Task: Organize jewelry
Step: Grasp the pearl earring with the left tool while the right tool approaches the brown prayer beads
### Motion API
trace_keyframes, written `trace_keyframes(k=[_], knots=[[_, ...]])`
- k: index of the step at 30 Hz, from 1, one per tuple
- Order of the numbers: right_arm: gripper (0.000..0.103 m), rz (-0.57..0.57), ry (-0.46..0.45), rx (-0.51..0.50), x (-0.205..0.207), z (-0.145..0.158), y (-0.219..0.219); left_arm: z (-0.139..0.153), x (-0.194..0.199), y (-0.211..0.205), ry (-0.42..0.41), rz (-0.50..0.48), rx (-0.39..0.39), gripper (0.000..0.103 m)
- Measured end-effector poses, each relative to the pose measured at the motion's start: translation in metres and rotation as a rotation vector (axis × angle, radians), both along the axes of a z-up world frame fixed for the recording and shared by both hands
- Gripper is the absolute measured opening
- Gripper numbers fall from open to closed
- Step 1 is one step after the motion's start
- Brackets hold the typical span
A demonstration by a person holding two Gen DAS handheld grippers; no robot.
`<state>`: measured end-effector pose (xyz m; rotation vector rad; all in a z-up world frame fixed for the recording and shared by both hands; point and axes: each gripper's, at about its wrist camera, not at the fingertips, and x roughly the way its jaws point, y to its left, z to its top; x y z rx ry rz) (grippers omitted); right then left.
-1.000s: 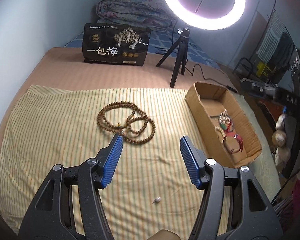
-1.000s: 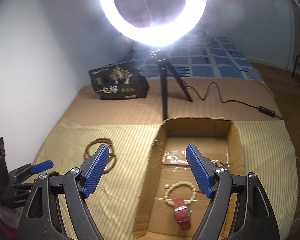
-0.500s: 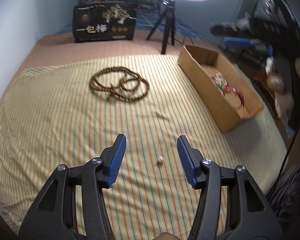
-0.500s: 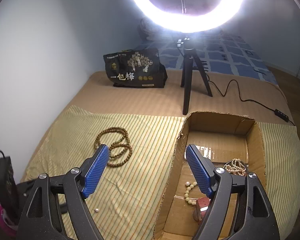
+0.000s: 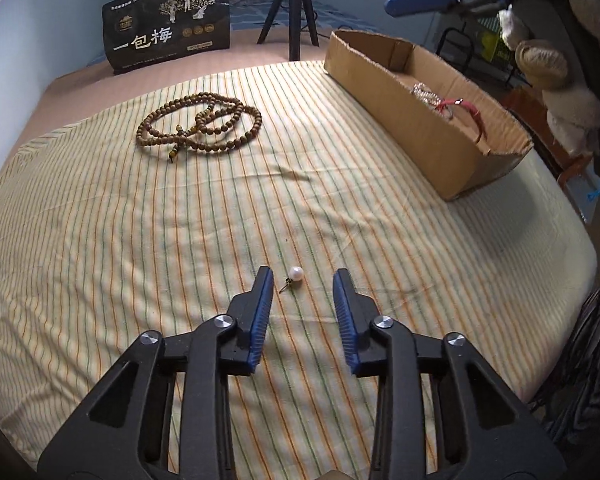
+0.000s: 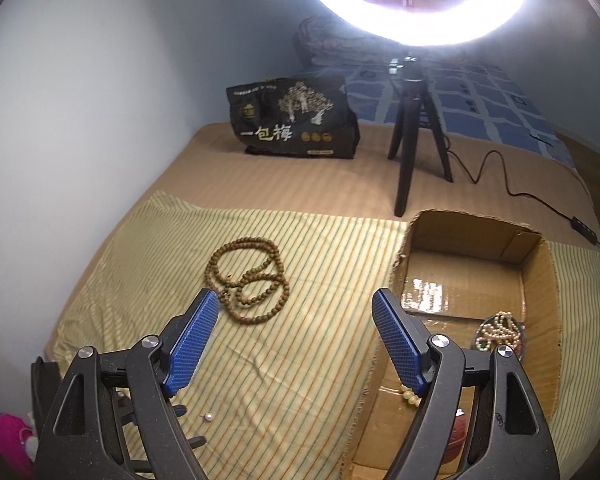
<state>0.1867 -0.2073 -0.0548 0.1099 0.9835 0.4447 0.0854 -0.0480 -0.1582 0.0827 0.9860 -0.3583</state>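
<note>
A yellow striped cloth [image 5: 140, 240] covers the bed. On its right side lies a long brown cardboard box [image 5: 428, 120] holding a string of pale pearls [image 6: 500, 330]. A coiled brown wooden bead necklace [image 5: 200, 124] lies on the cloth, well apart from the box. The left gripper [image 5: 302, 308] hangs low, jaws released, with a small white pearl stud earring [image 5: 294, 275] just ahead between the tips. The right gripper [image 6: 294, 340] hovers with jaws released, holding nothing.

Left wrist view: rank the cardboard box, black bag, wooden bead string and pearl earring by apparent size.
1. cardboard box
2. black bag and bead string: similar, bag farther, so unsure
3. pearl earring
</note>
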Motion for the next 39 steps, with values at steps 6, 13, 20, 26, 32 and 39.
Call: trace_keyframes(k=[6,13,20,26,32,39], knots=[[0.079,0.02,0.014,-0.012,0.005,-0.008,0.015,-0.011,0.008,0.0,0.011,0.01,-0.001,0.024],[0.079,0.018,0.047,-0.019,0.019,-0.021,0.031,-0.02,0.017,0.006,0.01,0.033,0.013,0.008],[0.079,0.053,0.081,-0.037,0.034,-0.036,0.06,-0.02,0.027,0.03,0.011,0.11,0.029,0.008],[0.079,0.11,0.13,-0.07,0.046,-0.056,0.094,-0.02,0.033,0.058,0.013,0.175,0.027,0.008],[0.085,0.154,0.174,-0.13,0.057,-0.081,0.125,-0.02,0.042,0.089,0.024,0.253,0.004,0.007],[0.089,0.216,0.163,-0.179,0.064,-0.101,0.148,-0.023,0.048,0.106,0.035,0.291,-0.019,0.007]])
